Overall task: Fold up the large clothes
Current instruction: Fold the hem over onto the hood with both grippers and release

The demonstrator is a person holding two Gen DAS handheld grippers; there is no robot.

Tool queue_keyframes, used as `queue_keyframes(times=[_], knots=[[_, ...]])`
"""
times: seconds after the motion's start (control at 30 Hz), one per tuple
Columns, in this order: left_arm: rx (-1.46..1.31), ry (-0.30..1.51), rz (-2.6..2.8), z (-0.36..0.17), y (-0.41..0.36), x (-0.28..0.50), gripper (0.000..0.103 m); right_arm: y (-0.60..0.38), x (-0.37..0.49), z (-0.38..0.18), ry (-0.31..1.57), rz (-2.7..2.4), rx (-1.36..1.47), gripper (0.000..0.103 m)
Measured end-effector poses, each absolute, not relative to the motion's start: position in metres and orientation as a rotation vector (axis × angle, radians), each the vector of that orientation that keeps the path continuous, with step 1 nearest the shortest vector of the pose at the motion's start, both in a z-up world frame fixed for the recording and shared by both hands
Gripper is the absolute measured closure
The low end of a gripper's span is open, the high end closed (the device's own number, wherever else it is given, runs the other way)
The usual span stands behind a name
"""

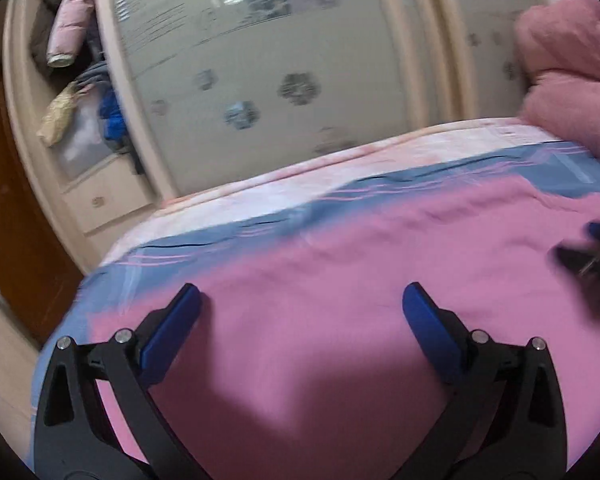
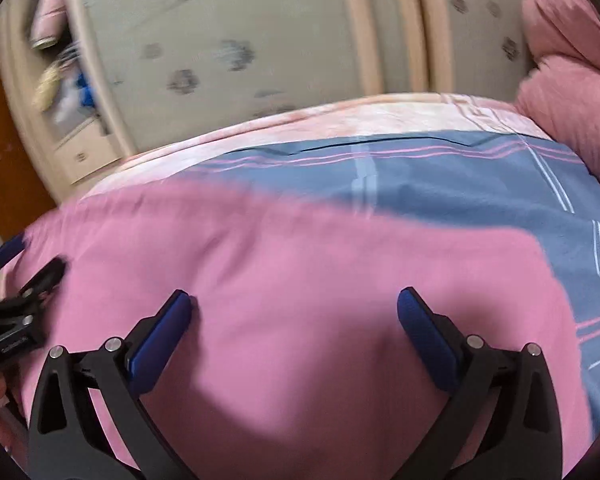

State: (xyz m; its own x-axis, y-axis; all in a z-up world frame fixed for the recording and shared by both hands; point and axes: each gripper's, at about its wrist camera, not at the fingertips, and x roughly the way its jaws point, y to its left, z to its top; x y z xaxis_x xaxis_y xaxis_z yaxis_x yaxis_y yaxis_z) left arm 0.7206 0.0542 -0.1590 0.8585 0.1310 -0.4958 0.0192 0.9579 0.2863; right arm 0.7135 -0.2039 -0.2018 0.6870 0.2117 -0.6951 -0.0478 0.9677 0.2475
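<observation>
A large pink garment (image 1: 340, 264) (image 2: 300, 264) lies spread flat on a bed covered by a blue-grey sheet with pink and white stripes (image 1: 420, 176) (image 2: 440, 184). My left gripper (image 1: 300, 300) hovers just above the cloth, wide open, with nothing between its blue pads. My right gripper (image 2: 294, 306) is likewise wide open over the pink cloth, empty. In the left wrist view the right gripper (image 1: 592, 252) shows blurred at the right edge. In the right wrist view the left gripper (image 2: 16, 300) appears at the left edge.
A pink fluffy blanket (image 1: 572, 80) (image 2: 572, 80) is piled at the bed's far right. Beyond the bed stands a wardrobe with frosted flower-pattern doors (image 1: 260, 80) (image 2: 240, 60); its open left section (image 1: 80, 80) holds hanging clothes. Brown floor (image 1: 16, 208) lies at left.
</observation>
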Motion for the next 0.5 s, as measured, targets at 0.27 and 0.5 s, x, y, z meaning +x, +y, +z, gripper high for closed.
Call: queue_keyframes(times=[0.27, 0.5], knots=[[-0.02, 0.608, 0.044, -0.19, 0.137, 0.75, 0.002, -0.244, 0.74, -0.242, 0.857, 0.004, 0.375, 0.001], [0.009, 0.543, 0.318, -0.183, 0.146, 0.715, 0.002, -0.263, 0.683, -0.212, 0.595, -0.01, 0.451, 0.001]])
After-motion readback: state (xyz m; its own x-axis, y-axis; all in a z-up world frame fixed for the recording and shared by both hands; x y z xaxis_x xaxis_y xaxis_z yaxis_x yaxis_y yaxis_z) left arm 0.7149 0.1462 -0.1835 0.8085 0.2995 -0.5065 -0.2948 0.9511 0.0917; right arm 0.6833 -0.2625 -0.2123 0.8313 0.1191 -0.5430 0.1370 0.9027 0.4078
